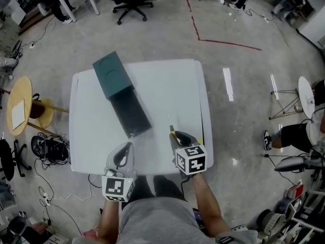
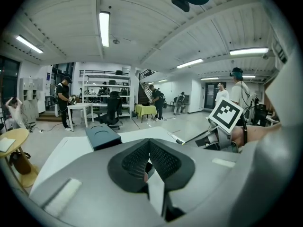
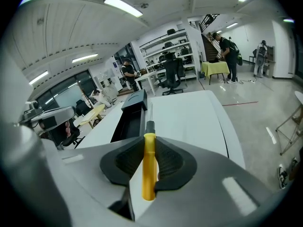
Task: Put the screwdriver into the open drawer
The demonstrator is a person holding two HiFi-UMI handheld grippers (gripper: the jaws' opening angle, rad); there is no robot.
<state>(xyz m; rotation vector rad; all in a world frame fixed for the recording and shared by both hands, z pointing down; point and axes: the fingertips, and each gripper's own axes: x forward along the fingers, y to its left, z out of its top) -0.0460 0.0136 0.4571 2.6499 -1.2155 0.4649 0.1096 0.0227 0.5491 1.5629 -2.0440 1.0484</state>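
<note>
Right gripper [image 3: 149, 148], jaws clamped on the yellow-handled screwdriver [image 3: 149, 174], its shaft pointing forward along them; open drawer [image 1: 131, 113] ahead and to the left on the table [image 1: 172, 85]; left gripper [image 2: 150, 161], jaws seemingly together, empty, alongside.

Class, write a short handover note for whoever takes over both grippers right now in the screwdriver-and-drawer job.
Right gripper: shut on the yellow-handled screwdriver, shaft pointing forward over the table.
Left gripper: shut, holding nothing.
Drawer: pulled open from the dark green cabinet at the table's far left.
Done: screwdriver is in the grip, off the table.
Left: carry it over the drawer, lower it in, release.
</note>
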